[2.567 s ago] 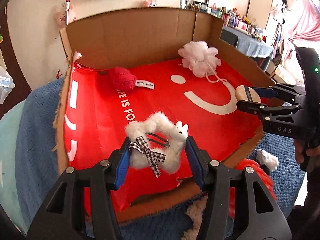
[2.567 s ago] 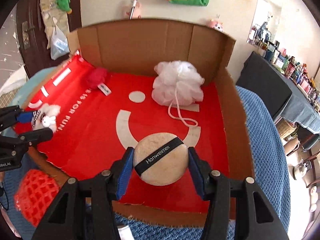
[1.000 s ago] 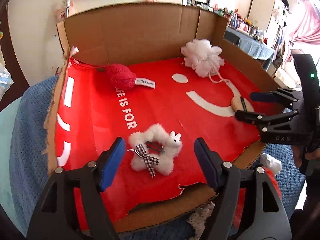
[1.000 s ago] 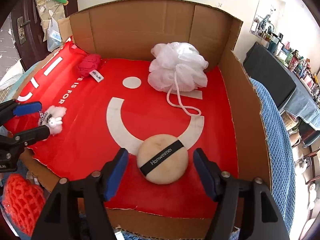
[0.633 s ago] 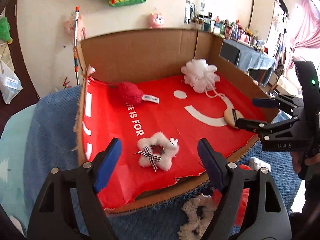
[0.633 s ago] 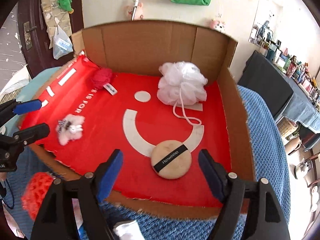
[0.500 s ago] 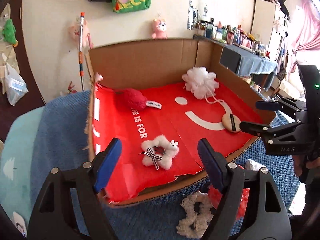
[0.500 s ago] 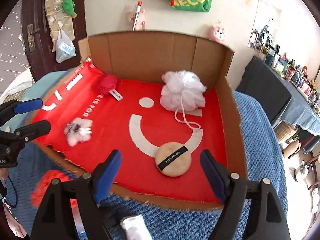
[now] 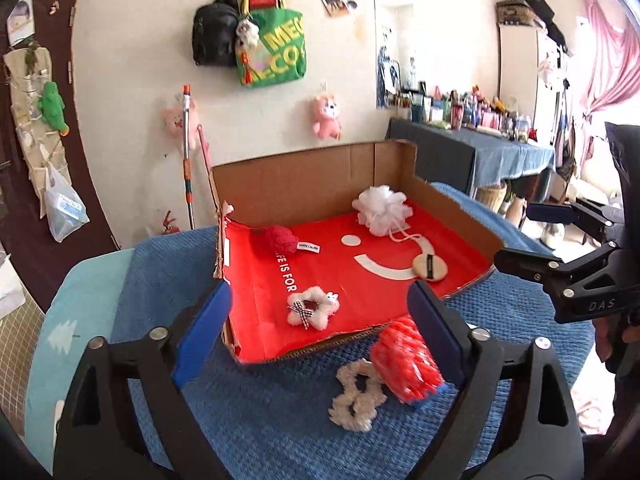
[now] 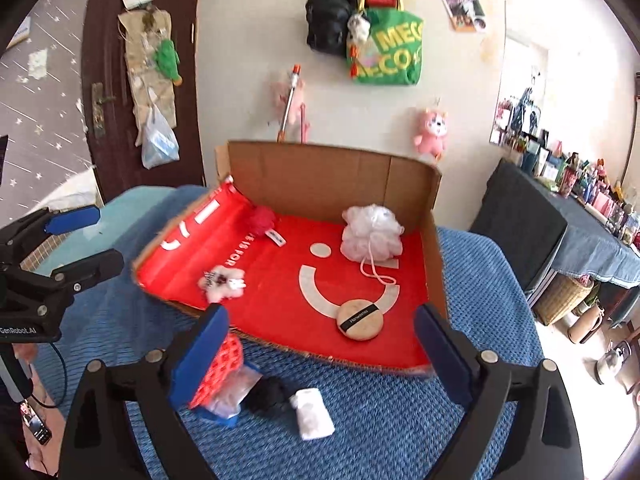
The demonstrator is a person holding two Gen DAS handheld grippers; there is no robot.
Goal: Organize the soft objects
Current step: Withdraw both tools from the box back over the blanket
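Note:
A cardboard box (image 9: pixel 304 172) (image 10: pixel 332 176) with a red lining holds a white fluffy bunny scrunchie (image 9: pixel 312 312) (image 10: pixel 222 282), a beige powder puff (image 9: pixel 429 267) (image 10: pixel 359 319), a white bath pouf (image 9: pixel 382 210) (image 10: pixel 372 233) and a red knitted item (image 9: pixel 280 239) (image 10: pixel 262 220). In front of the box lie a red mesh sponge (image 9: pixel 406 360) (image 10: pixel 218 372), a cream scrunchie (image 9: pixel 356 394), a black item (image 10: pixel 270 394) and a white cloth (image 10: pixel 312 414). My left gripper (image 9: pixel 320 334) and right gripper (image 10: pixel 320 356) are both open and empty, held back above the blue blanket.
The box sits on a blue textured blanket (image 9: pixel 280 432) (image 10: pixel 400 420). Bags (image 9: pixel 272 48) and plush toys hang on the wall behind. A dark table (image 9: pixel 480 152) with bottles stands at the right, a door (image 10: pixel 120 80) at the left.
Both grippers let go of their objects, the bunny scrunchie and the powder puff, inside the box. Both then pulled back and up, away from the box.

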